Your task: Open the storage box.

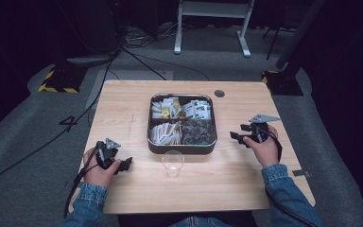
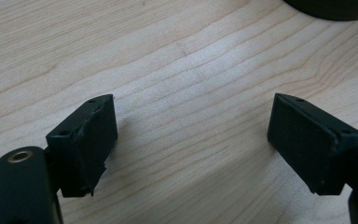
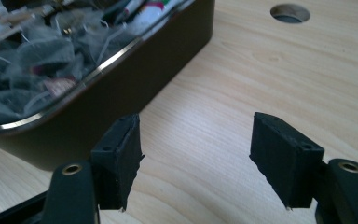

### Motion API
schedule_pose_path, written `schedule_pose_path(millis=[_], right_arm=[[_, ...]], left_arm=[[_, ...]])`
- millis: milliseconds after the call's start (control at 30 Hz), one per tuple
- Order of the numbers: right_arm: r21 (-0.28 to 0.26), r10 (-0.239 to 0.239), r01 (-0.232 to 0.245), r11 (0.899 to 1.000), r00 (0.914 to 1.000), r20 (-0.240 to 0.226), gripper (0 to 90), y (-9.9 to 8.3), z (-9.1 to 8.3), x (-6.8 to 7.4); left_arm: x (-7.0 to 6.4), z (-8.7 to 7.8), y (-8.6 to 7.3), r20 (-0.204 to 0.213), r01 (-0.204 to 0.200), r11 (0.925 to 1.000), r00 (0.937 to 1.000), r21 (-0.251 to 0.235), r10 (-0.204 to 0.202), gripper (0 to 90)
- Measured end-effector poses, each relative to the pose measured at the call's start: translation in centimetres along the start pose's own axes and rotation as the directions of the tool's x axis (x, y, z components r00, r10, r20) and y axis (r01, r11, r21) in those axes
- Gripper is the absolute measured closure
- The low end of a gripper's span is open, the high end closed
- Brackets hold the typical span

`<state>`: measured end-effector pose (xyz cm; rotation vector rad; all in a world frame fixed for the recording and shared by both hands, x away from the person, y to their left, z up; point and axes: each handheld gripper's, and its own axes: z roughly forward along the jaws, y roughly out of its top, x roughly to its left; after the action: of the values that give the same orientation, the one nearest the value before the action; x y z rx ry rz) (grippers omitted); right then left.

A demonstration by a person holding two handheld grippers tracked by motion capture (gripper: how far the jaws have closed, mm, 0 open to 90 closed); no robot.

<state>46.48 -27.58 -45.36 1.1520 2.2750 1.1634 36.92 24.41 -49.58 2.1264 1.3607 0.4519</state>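
A dark square tin stands at the middle of the wooden table, split into compartments of white sachets and grey tea bags. A clear plastic cup stands upright just in front of the tin. My left gripper rests at the front left, open, its jaws wide over bare wood. My right gripper lies right of the tin, open and empty, pointing at the tin's side wall. The tea bags show over the rim.
A round cable hole sits in the table behind the tin's right corner and also shows ahead of the right gripper. Cables run over the grey floor at left. A white stand is beyond the table.
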Motion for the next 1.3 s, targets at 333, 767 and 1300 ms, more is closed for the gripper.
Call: schedule_pose_path(millis=[333,767,1300], right_arm=[[-0.033,0.03,-0.029,0.999,0.9995,0.009,34.5,3.5,-0.2,2.0],[-0.048,-0.044,0.042,0.998,0.9979,-0.047,36.0,8.4,2.7,6.5],[0.004,-0.063,0.064,0.998,0.9923,-0.107,45.1,11.1,7.7,10.2]], left_arm=[[0.1,1.3,0.1,0.011,0.001,0.9986,0.9999,-0.053,-0.001,2.4],[0.4,1.8,0.8,0.017,-0.017,0.9986,0.9997,-0.049,0.018,0.0],[0.2,1.8,0.8,0.006,-0.009,0.9989,0.9999,-0.047,0.009,0.1]])
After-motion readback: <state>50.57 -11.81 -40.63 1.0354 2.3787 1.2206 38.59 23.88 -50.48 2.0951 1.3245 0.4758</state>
